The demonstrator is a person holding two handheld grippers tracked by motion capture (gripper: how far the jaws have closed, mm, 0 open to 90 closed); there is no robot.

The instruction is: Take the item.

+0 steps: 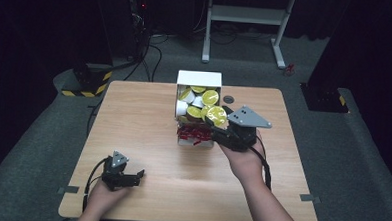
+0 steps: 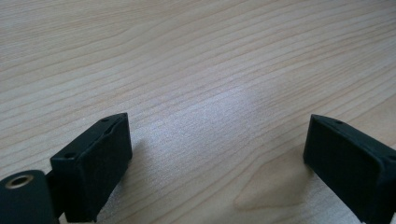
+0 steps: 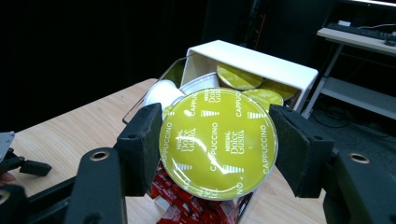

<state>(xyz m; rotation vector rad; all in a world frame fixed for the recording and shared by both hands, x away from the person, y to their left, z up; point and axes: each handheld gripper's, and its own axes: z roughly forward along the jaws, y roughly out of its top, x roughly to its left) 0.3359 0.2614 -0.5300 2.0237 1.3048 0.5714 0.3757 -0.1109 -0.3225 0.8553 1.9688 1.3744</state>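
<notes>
A white box (image 1: 199, 78) stands at the table's far middle, with several yellow-lidded coffee capsules (image 1: 209, 97) in its wire tray. My right gripper (image 1: 217, 116) is shut on one capsule (image 3: 218, 141), its yellow Cappuccino lid facing the camera, held just above the tray's front. Red packets (image 1: 194, 134) fill the compartment below it. My left gripper (image 1: 140, 175) rests low at the table's near left, open, with bare wood between its fingers (image 2: 95, 163).
The wooden table (image 1: 133, 118) has bare room on its left half and along its front. A small dark disc (image 1: 228, 99) lies right of the box. A white desk frame (image 1: 248, 15) stands on the floor beyond.
</notes>
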